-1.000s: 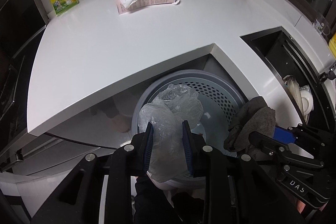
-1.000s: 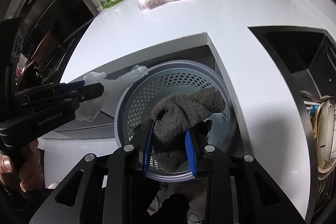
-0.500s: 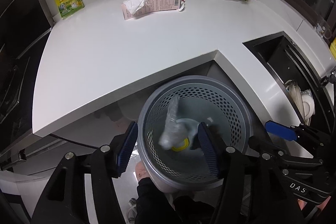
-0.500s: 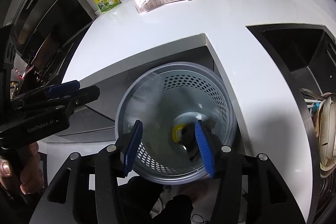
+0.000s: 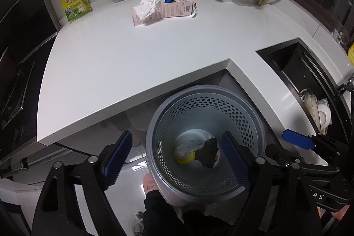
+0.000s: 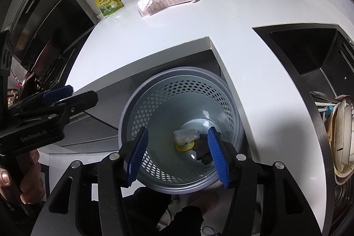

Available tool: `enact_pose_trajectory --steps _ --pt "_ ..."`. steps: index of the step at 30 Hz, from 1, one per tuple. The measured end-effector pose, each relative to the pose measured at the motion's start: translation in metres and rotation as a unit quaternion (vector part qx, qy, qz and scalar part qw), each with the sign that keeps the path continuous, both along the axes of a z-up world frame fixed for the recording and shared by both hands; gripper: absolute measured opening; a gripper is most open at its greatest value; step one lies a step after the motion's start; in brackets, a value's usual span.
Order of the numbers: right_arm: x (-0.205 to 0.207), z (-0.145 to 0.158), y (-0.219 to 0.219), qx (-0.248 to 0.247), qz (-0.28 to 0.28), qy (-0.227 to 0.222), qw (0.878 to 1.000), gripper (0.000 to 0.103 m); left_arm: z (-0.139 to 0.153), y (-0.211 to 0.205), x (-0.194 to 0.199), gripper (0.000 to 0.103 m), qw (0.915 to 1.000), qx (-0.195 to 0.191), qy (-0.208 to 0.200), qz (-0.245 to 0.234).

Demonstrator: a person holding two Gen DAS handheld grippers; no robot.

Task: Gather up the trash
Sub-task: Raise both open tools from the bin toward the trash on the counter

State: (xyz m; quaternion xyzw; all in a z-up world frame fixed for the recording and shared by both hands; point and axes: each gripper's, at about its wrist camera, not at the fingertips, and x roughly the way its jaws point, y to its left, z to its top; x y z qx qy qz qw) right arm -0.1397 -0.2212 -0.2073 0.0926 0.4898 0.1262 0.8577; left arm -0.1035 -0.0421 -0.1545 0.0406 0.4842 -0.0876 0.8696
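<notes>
Both grippers, left (image 5: 177, 156) and right (image 6: 178, 156), have just been opening, nothing between their jaws, above the bin (image 5: 154, 125). A pink carton (image 5: 164, 12) and crumpled tissue (image 5: 147, 4) lie near the counter's (image 5: 132, 63) back edge.

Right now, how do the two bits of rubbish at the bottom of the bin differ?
The clear plastic bag is pale and see-through; the grey cloth is dark and opaque. The bag lies over a yellow lid, toward the left; the cloth lies beside it on the right. Both are crumpled on the floor of the perforated bin.

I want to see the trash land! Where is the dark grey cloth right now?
The crumpled dark grey cloth lies at the bottom of the round grey perforated bin, right of the clear plastic bag and yellow ring.
</notes>
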Motion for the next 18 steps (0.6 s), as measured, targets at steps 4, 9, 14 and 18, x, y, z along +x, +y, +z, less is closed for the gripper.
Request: enact_pose_trajectory --steps 4,9,14,18 --pt "0.0 0.001 -0.006 0.001 -0.012 -0.001 1.0 0.055 0.004 0.005 0.0 0.088 0.9999 -0.002 -0.007 0.009" --pt "-0.001 0.006 -0.012 0.0 -0.021 -0.007 1.0 0.057 0.012 0.012 0.0 0.094 0.9995 -0.002 -0.02 0.025" --pt "0.0 0.009 -0.016 -0.004 -0.025 -0.011 1.0 0.058 0.022 0.018 0.001 0.096 0.9986 -0.016 -0.038 0.033" --pt "0.001 0.013 -0.015 -0.005 -0.025 -0.016 1.0 0.058 0.033 0.023 0.002 0.096 0.9973 -0.02 -0.056 0.043"
